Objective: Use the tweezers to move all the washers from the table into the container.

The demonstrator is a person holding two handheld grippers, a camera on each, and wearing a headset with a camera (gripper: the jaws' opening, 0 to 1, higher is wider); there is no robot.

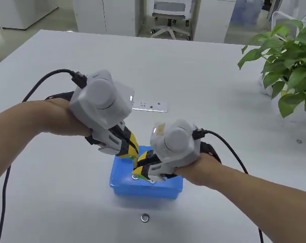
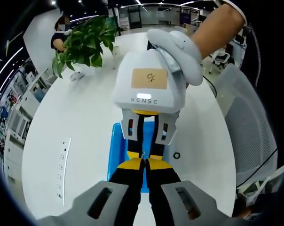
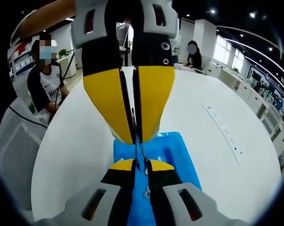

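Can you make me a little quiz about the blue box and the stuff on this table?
1. Pick one: what colour is the container? A red, B blue, C green.
2. True or false: a washer lies on the table, outside the container.
3. Fill the gap: the green leafy thing at the table's right edge is a ____.

Key: 1 B. 2 true. 3 plant.

One container (image 1: 143, 191), one tweezers (image 3: 139, 149), one loose washer (image 1: 144, 217)
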